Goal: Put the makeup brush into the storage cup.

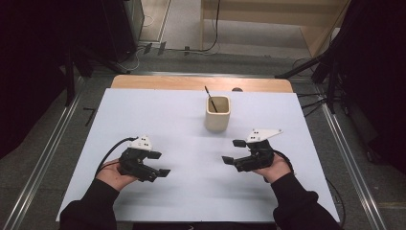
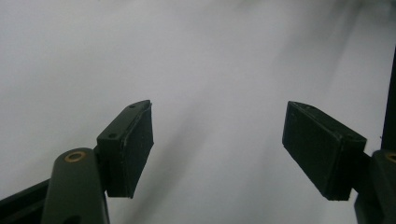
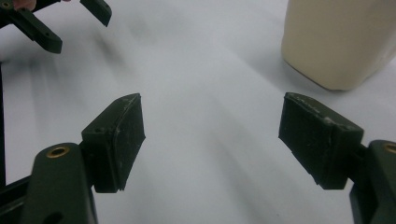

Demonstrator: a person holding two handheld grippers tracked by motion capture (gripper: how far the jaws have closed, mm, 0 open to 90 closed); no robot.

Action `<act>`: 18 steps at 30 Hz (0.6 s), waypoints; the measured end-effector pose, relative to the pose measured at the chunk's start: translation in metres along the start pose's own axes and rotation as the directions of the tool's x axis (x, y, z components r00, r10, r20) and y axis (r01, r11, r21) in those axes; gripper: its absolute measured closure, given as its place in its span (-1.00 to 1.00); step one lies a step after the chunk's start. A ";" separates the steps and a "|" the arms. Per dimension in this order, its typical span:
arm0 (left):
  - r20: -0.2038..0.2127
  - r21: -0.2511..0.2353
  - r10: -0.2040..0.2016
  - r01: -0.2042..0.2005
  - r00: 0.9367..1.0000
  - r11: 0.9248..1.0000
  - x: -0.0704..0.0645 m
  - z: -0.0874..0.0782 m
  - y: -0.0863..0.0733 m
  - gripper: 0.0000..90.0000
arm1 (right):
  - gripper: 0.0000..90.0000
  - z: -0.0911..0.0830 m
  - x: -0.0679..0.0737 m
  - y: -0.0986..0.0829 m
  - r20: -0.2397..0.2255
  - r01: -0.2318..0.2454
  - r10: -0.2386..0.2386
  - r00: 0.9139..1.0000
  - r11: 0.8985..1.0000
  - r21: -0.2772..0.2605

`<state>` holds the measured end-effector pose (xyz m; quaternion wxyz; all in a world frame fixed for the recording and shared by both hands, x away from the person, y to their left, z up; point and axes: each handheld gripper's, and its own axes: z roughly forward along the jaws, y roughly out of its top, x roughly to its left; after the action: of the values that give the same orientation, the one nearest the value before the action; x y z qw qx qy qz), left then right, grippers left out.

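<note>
Resting low over the near half of the white desk (image 1: pixel 143 110), both grippers stand with their jaws spread wide and nothing between them. The left gripper (image 1: pixel 162 163) sits near the left, the right gripper (image 1: pixel 233 151) near the right, and the gap between the two is bare desk. The cream cup (image 1: pixel 218 113) stands upright toward the far middle, well apart from the left gripper and nearer the right one; in the right gripper view the cup (image 3: pixel 341 39) looms just past the right-hand jaw. A thin dark stick (image 1: pixel 210 99) leans inside it, its tip poking above the rim toward the far left.

The likeliest trouble is tipping. The cup looks tall for its base, so a jaw arriving from the side and striking its wall could shove or topple it. The stick is slender and leaning loose; closing on it off-centre could let it slip out or lever against the rim and drag the cup along. With both grippers reaching to the same spot, their jaws or trailing cables could also clash.
</note>
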<state>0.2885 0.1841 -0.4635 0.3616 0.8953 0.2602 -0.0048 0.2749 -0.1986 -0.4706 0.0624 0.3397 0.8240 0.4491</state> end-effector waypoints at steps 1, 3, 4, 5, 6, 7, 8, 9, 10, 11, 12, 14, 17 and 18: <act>0.000 0.001 0.000 0.000 1.000 1.000 0.000 0.000 0.000 -0.43 | -0.48 -0.001 0.000 -0.001 0.003 0.003 -0.003 1.000 1.000 0.005; 0.000 -0.001 -0.001 0.001 1.000 1.000 0.000 0.000 0.000 -0.43 | -0.48 -0.004 -0.001 -0.003 0.001 0.007 -0.007 1.000 1.000 0.010; 0.000 0.002 -0.001 0.001 1.000 1.000 0.000 0.000 0.000 -0.43 | -0.48 -0.005 -0.002 -0.004 0.001 0.012 -0.012 1.000 1.000 0.009; 0.000 0.001 0.001 -0.001 1.000 1.000 0.000 0.000 0.000 -0.43 | -0.48 -0.007 -0.003 -0.005 -0.002 0.012 -0.012 1.000 1.000 0.012; 0.001 0.002 0.003 -0.003 1.000 1.000 0.000 0.000 0.000 -0.43 | -0.48 -0.008 -0.003 -0.006 -0.001 0.013 -0.013 1.000 1.000 0.013; 0.001 0.004 0.003 -0.003 1.000 1.000 0.000 0.000 0.000 -0.43 | -0.48 -0.009 -0.003 -0.007 0.001 0.015 -0.015 1.000 1.000 0.014; 0.001 0.006 0.002 -0.002 1.000 1.000 0.000 0.000 0.000 -0.43 | -0.48 -0.010 -0.004 -0.008 0.003 0.019 -0.019 1.000 1.000 0.018; 0.002 0.005 0.002 -0.002 1.000 1.000 0.000 0.000 0.000 -0.43 | -0.48 -0.011 -0.004 -0.009 0.005 0.022 -0.022 1.000 1.000 0.017; 0.002 0.005 0.002 -0.002 1.000 1.000 0.000 0.000 0.000 -0.43 | -0.48 -0.013 -0.004 -0.010 0.005 0.022 -0.022 1.000 1.000 0.019; 0.001 0.003 0.003 -0.003 1.000 1.000 0.000 0.000 0.000 -0.43 | -0.48 -0.013 -0.004 -0.011 0.005 0.019 -0.019 1.000 1.000 0.019; 0.000 0.003 0.002 -0.002 1.000 1.000 0.000 0.000 0.000 -0.43 | -0.48 -0.014 -0.004 -0.012 0.003 0.017 -0.017 1.000 1.000 0.016; 0.001 0.003 0.000 0.000 1.000 1.000 0.000 0.000 0.000 -0.43 | -0.48 -0.016 -0.005 -0.014 0.006 0.012 -0.012 1.000 1.000 0.022; 0.000 0.005 0.001 -0.001 1.000 1.000 0.000 0.000 0.000 -0.43 | -0.48 -0.018 -0.007 -0.017 0.007 0.022 -0.022 1.000 0.999 0.028; 0.001 0.005 0.001 -0.001 1.000 1.000 0.000 0.000 0.000 -0.43 | -0.48 -0.019 -0.007 -0.018 0.009 0.019 -0.019 1.000 0.999 0.031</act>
<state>0.2884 0.1842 -0.4633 0.3596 0.8963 0.2595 -0.0055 0.2633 -0.2230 -0.4750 0.0655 0.3350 0.8337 0.4342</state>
